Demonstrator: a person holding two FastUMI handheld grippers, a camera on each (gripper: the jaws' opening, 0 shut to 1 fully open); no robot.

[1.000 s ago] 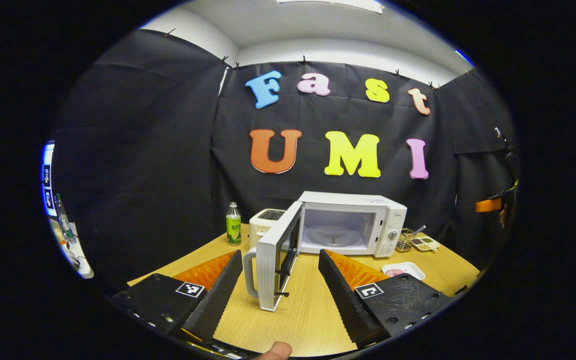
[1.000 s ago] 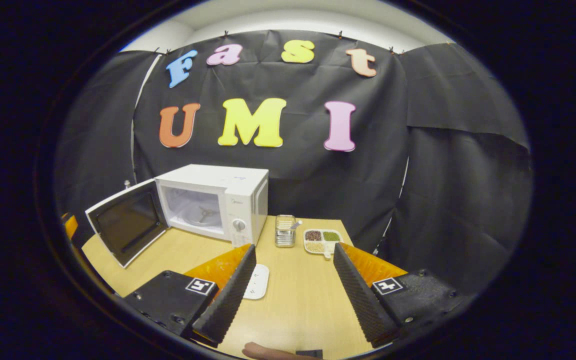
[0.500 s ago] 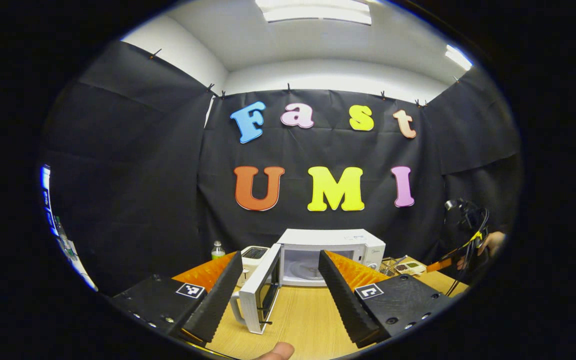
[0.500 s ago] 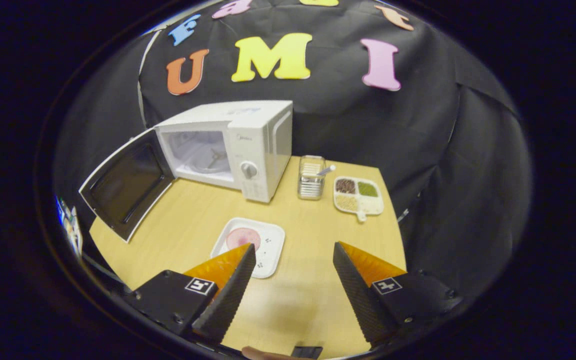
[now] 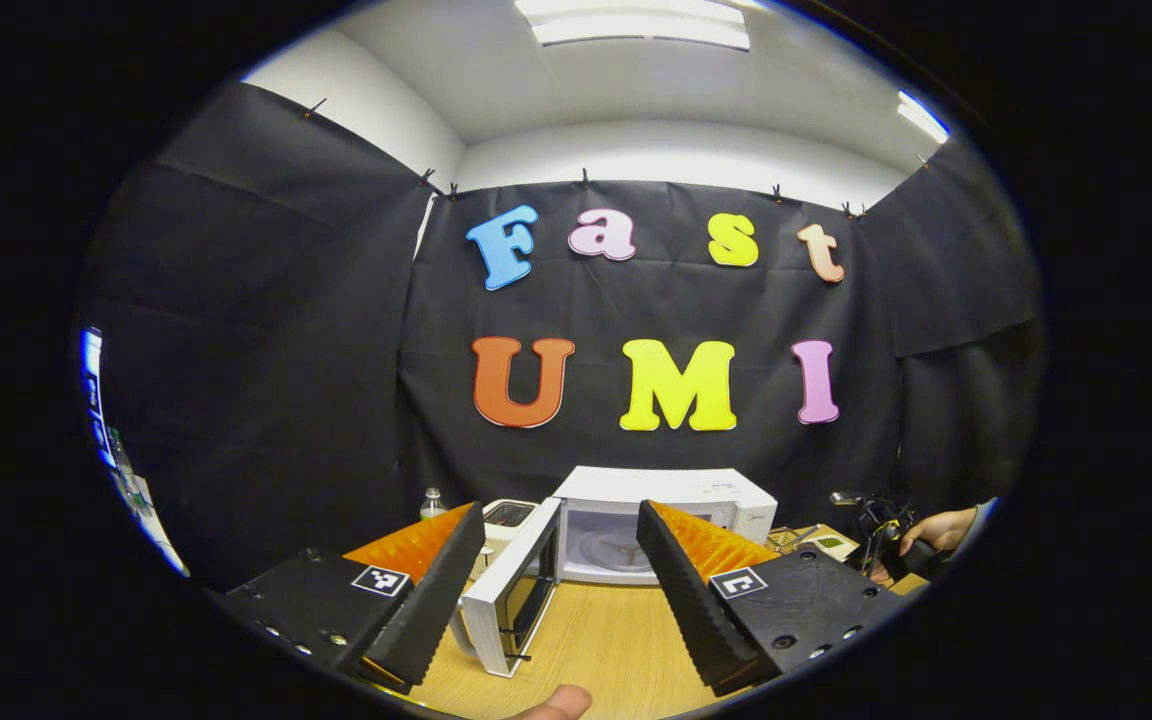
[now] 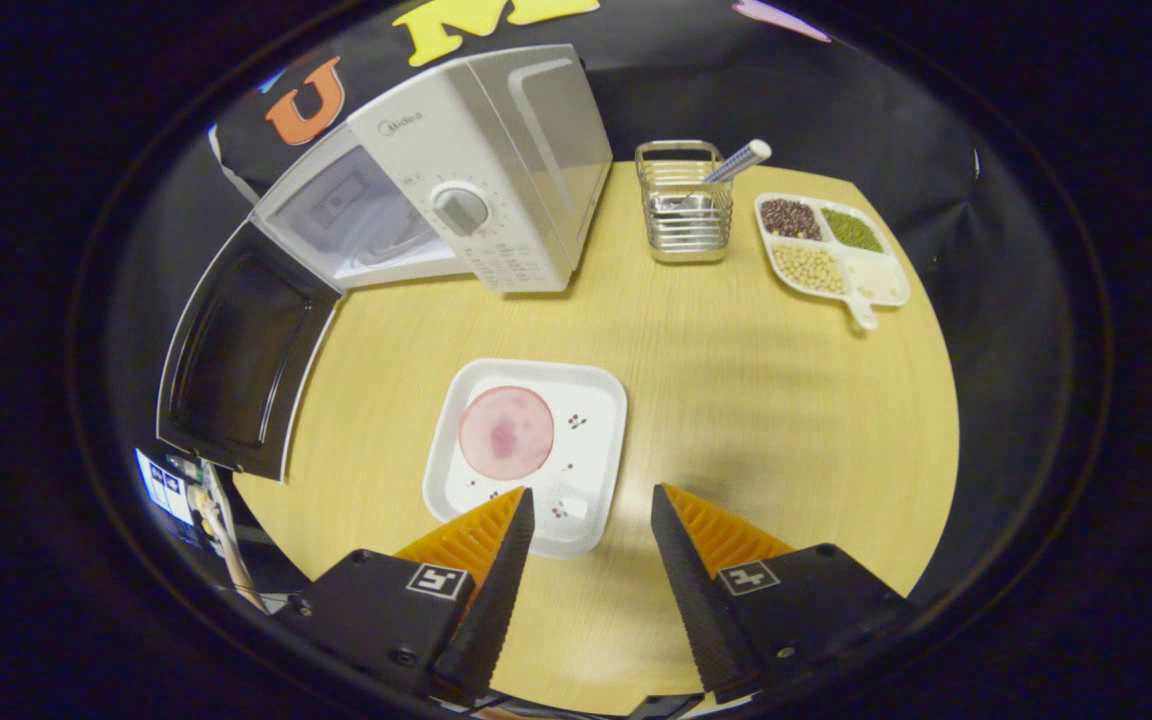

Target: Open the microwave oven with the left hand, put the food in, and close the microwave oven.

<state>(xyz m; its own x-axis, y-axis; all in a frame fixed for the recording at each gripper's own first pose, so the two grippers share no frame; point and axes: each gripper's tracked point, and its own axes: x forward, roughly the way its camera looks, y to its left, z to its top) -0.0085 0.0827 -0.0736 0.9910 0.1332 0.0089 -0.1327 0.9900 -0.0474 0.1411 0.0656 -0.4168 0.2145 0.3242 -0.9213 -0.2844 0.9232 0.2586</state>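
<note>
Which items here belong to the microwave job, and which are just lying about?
Belong to the job:
microwave oven, its door open
white plate with the food
right gripper, open above the plate

Lying about:
wire basket
divided dish
toaster
bottle

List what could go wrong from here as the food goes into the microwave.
1. The right gripper has open jaws above the near edge of the shallow white tray; a pinch on that thin rim may tilt it, sliding the pink slice off.
2. The microwave door juts over the table beside the tray's likely path and could be bumped.
</note>
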